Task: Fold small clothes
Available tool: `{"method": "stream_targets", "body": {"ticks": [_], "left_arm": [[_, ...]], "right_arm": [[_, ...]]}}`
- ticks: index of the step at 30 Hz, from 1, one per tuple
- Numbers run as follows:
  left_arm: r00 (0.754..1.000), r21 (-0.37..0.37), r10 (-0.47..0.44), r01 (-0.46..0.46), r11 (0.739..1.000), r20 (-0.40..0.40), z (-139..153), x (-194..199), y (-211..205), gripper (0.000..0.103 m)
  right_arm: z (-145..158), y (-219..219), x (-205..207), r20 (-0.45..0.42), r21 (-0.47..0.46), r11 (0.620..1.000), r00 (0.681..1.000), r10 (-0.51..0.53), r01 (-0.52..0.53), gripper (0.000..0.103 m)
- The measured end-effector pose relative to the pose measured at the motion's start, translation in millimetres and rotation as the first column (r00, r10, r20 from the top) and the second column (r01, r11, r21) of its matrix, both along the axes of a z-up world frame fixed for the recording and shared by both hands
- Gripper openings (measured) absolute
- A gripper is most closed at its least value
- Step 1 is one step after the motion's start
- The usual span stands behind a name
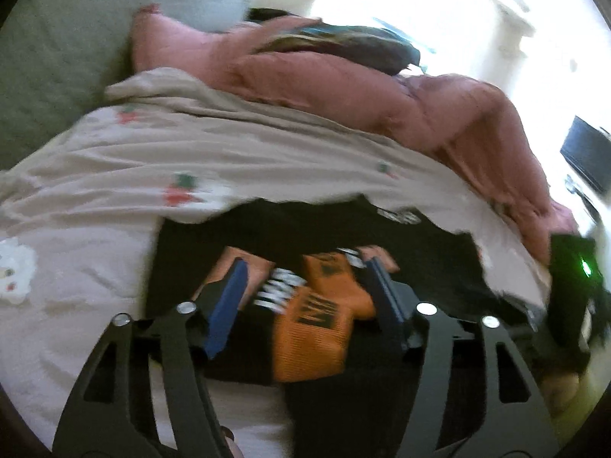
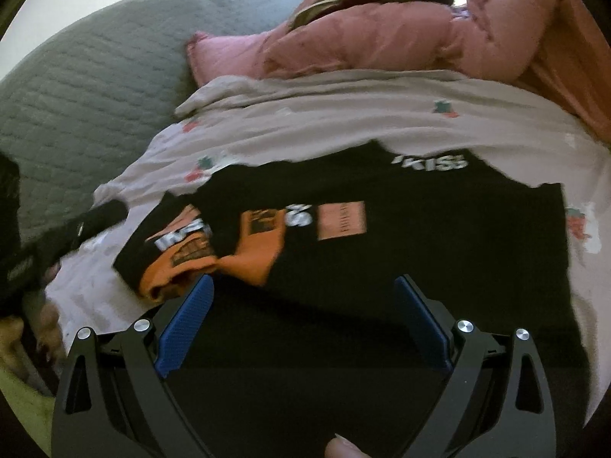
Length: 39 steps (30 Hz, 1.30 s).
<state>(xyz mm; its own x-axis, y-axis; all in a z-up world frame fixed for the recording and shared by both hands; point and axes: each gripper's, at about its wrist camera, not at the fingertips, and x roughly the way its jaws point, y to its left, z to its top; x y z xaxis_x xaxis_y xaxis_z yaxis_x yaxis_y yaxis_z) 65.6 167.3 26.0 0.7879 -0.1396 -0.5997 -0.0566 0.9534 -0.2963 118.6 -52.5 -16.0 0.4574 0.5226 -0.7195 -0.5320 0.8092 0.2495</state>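
Note:
A small black garment (image 2: 439, 236) with orange panels and white lettering lies on the light bedsheet (image 2: 343, 122), partly folded. In the left wrist view my left gripper (image 1: 305, 271) is open, its blue-padded fingers (image 1: 229, 297) on either side of the bunched orange part (image 1: 317, 328) of the garment (image 1: 267, 229). In the right wrist view my right gripper (image 2: 303, 286) is open over the black near part of the garment, with the orange folded part (image 2: 252, 255) just beyond its left finger (image 2: 187, 320). The right gripper's body shows at the right edge of the left wrist view (image 1: 573, 286).
A pink quilt (image 1: 382, 87) is heaped at the far side of the bed, with a dark patterned cloth (image 1: 343, 42) on it. A grey quilted cover (image 2: 88, 87) lies to the left. The sheet (image 1: 114, 191) has strawberry prints.

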Motion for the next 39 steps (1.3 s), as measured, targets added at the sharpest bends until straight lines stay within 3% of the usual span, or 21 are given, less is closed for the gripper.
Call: {"method": "stream_targets", "body": {"ticks": [4,7,18,21,24,29,34,39], "left_arm": [[0.989,0.046,0.147,-0.146,0.988,-0.035,-3,1,27,0.066],[0.974,0.04,0.215,-0.213,0.976,-0.068,-9,1,43,0.07],[0.957,0.024,0.281,-0.28,0.96,-0.068,-7,0,62,0.074],[0.954,0.021,0.293,-0.292,0.956,-0.066,-6,-2,65,0.081],[0.953,0.018,0.296,-0.296,0.955,-0.063,-6,-2,66,0.081],[0.952,0.019,0.299,-0.298,0.954,-0.062,-5,-2,66,0.081],[0.952,0.017,0.298,-0.298,0.955,-0.062,-5,-1,66,0.081],[0.953,0.022,0.296,-0.295,0.955,-0.059,-4,-1,65,0.081]], "right_arm": [[-5,28,-8,-0.046,0.023,0.997,0.996,0.074,-0.074,0.094],[-9,50,-12,-0.067,0.033,0.992,0.99,0.121,-0.119,0.094],[-29,88,2,-0.191,0.078,0.988,0.971,0.147,-0.134,0.093],[-34,93,9,-0.219,0.09,0.988,0.965,0.142,-0.125,0.078],[-36,99,11,-0.221,0.099,0.986,0.963,0.152,-0.133,0.036],[-20,96,8,-0.12,0.116,0.984,0.981,0.152,-0.138,0.008],[12,83,5,0.019,0.128,0.979,0.987,0.158,-0.159,0.006],[42,58,16,0.101,0.156,0.977,0.987,0.128,-0.143,0.005]]}}
